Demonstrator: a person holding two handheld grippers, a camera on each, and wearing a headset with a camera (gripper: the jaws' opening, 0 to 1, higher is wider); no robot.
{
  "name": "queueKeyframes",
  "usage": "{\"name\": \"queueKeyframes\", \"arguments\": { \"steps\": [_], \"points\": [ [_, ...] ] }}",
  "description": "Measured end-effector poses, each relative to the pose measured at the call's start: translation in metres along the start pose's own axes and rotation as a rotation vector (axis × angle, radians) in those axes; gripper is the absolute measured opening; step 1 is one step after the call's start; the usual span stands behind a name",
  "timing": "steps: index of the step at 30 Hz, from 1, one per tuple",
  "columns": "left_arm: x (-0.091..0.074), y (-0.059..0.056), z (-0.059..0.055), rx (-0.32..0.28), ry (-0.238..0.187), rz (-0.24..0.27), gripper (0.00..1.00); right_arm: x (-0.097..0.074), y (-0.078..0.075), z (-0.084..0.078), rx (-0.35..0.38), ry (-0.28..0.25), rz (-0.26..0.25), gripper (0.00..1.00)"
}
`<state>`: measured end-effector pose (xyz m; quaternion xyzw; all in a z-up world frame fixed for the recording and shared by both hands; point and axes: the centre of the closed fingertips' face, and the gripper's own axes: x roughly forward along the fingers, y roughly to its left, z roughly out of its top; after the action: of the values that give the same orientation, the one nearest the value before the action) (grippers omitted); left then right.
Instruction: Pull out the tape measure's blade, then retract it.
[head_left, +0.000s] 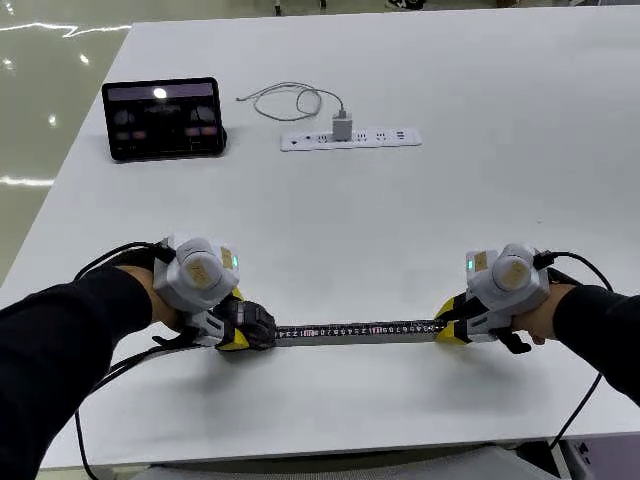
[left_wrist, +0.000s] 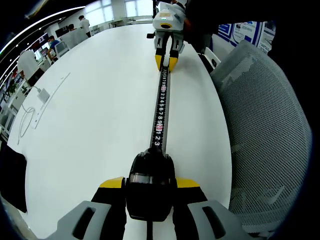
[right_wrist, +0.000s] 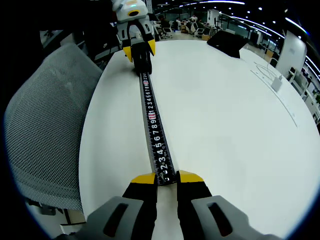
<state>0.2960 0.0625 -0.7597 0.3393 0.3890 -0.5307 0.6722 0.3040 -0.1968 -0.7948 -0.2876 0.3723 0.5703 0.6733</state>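
Note:
The black tape measure case (head_left: 252, 326) (left_wrist: 150, 182) sits on the white table near its front edge, with my left gripper (head_left: 235, 335) (left_wrist: 149, 184) shut on it. Its blade (head_left: 355, 331) (left_wrist: 161, 107) (right_wrist: 154, 130), printed with numbers, lies flat along the table toward the right. My right gripper (head_left: 450, 331) (right_wrist: 166, 178) is shut on the blade's end. In the left gripper view the right gripper (left_wrist: 166, 62) shows at the far end of the blade; in the right gripper view the left gripper (right_wrist: 138, 50) and the case (right_wrist: 141, 59) show at the far end.
A dark tablet (head_left: 164, 118) stands at the back left of the table (head_left: 480, 150). A white power strip (head_left: 350, 138) with a charger and coiled cable (head_left: 290, 100) lies behind the middle. A grey mesh chair (left_wrist: 265, 130) (right_wrist: 47, 115) stands at the table's front edge.

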Motion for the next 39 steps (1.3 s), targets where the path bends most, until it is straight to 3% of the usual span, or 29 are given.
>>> {"name": "queueKeyframes", "arguments": {
  "steps": [12,25,31,39],
  "points": [
    [0.0014,0.0008,-0.0002,-0.003,-0.003,0.002,0.31,0.0001,0.0007,0.0008,0.004,0.003,0.004,0.10],
    [0.0006,-0.0011,0.0021,-0.003,-0.011,0.014,0.32,0.0021,0.0012,0.0023,-0.015,0.041,0.011,0.11],
    [-0.0014,-0.0003,0.0037,-0.007,-0.056,0.012,0.32,0.0022,0.0019,0.0030,-0.033,0.047,0.013,0.12],
    [-0.0015,-0.0011,0.0050,0.013,-0.038,0.015,0.32,0.0018,0.0026,0.0036,-0.031,0.063,0.015,0.13]
  ]
}}
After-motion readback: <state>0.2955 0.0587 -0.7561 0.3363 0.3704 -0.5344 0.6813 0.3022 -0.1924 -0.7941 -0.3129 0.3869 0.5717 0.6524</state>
